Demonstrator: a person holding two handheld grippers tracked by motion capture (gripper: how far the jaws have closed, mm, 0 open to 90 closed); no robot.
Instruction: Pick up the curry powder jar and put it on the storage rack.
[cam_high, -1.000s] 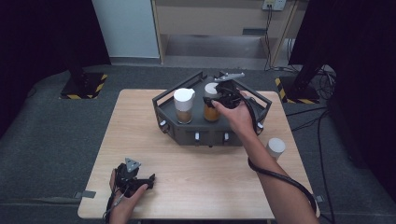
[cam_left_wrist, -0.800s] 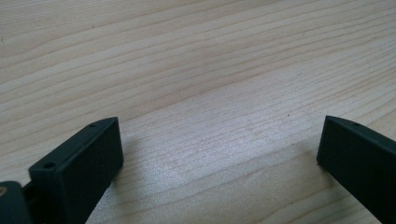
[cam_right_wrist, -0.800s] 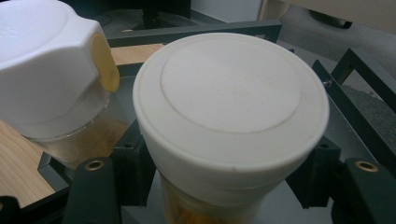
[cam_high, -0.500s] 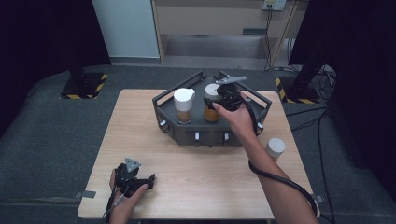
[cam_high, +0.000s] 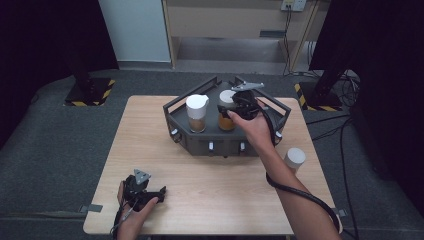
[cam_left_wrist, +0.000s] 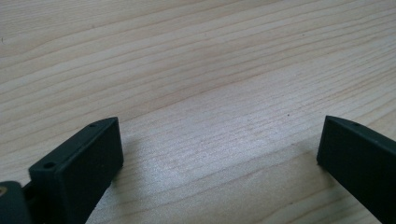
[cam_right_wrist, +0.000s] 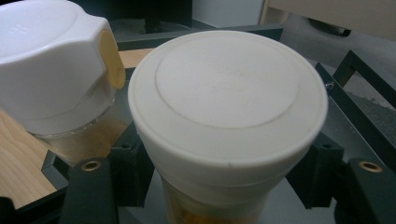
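Right claw (cam_right_wrist: 224, 191) clamped on jar (cam_right_wrist: 226, 121), jaws just easing apart: white round lid, amber contents, upright in black rack (cam_high: 200, 142) on tabletop (cam_high: 220, 185). Left claw (cam_left_wrist: 219, 154) apart, empty.

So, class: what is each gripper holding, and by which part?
The right gripper grips the jar just under its white lid, its jaws having just eased open slightly. The left gripper is open over the table, holding nothing.
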